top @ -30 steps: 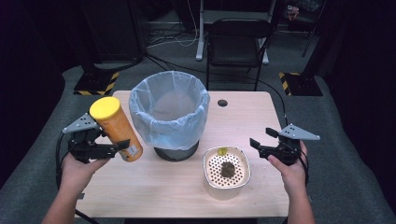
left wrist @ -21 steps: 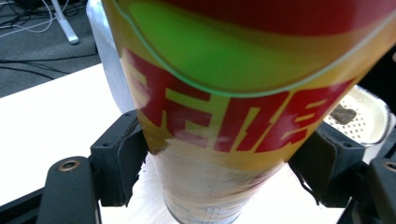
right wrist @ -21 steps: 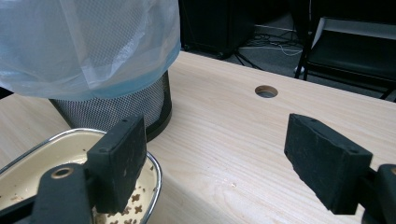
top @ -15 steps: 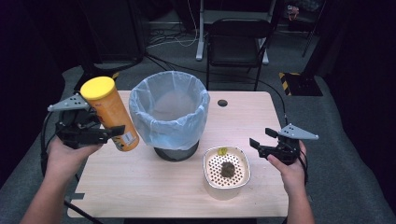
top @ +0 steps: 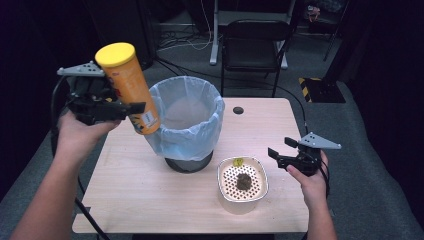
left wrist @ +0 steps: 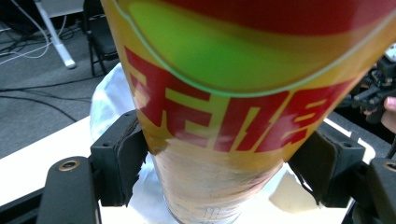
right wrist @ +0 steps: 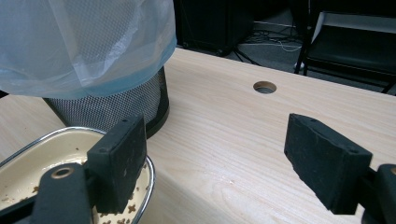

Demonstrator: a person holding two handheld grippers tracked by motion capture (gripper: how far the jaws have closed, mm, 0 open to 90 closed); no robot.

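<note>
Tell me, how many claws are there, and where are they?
2. The left claw is up in the air at the left, squeezing the yellow can beside the bin. The right claw waits open at the table's right side, next to the dish.

From my remote seat the chip tube (top: pixel 129 90) looks like glossy printed cardboard with a smooth yellow plastic lid, and its lower end shines like foil in the left gripper view. The bin (top: pixel 186 162) is black metal mesh, lined with a thin, crinkly, translucent plastic bag (top: pixel 192 132). The bench (top: pixel 150 185) is pale wood grain, matt (laminate maybe, I can't tell). The cream dish (top: pixel 243 200) looks like glossy enamel with a shiny metal rim. The right hand-held gripper (top: pixel 289 156) has matt black pads (right wrist: pixel 119 161), slightly rough.
</note>
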